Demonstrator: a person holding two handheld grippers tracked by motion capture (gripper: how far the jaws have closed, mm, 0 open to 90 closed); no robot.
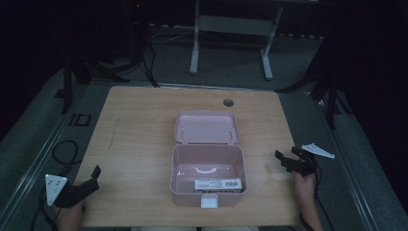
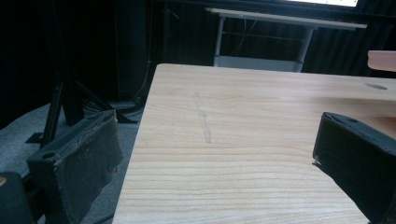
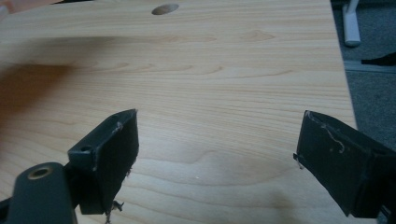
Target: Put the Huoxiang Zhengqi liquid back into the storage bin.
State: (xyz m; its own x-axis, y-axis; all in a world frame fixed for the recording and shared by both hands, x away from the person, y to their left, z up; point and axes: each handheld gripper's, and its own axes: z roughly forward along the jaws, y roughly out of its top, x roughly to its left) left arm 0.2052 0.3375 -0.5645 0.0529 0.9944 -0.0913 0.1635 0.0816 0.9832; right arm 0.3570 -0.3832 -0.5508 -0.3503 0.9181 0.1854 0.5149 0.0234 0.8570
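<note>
While wide apart, left tool (image 2: 215,154), right tool (image 3: 215,158), empty

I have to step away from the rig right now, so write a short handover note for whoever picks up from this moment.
Left hand-held gripper: open, empty, at the table's near left corner.
Right hand-held gripper: open, empty, near the table's right edge.
Pink box: mid-table towards the near edge, lid swung fully back. A white labelled packet lies inside against the front wall.
Done: box is open and the packet is in it.
Left: probably closing the lid and its front latch; neither hand-held gripper touches the box.
</note>
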